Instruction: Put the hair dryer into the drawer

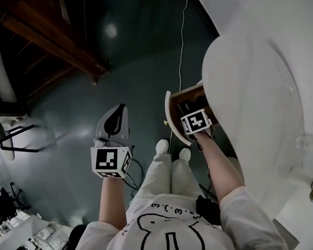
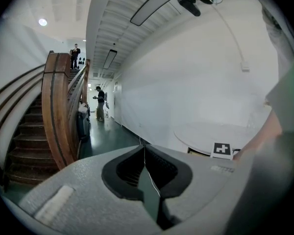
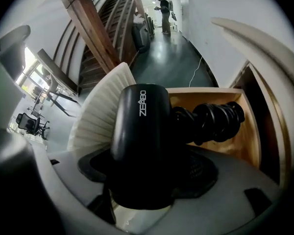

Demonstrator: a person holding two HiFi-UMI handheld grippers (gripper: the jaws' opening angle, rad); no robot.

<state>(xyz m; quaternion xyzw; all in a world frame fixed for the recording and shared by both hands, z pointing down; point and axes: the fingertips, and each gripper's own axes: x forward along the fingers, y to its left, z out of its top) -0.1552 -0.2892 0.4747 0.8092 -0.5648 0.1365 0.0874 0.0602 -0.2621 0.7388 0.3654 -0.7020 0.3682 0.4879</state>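
My right gripper hangs steeply downward over the open wooden drawer, which sticks out of a white round cabinet. It is shut on a black hair dryer, gripping it by its thick body. The dryer's coiled black cord lies bundled over the drawer's wooden floor. The drawer's white ribbed front shows behind the dryer. My left gripper is held apart to the left, above the floor. Its pads meet at the tip with nothing between them.
The white rounded cabinet top fills the right side. A thin white cable runs across the dark green floor. A wooden staircase stands at the left. Two persons stand far down the corridor and on the stairs.
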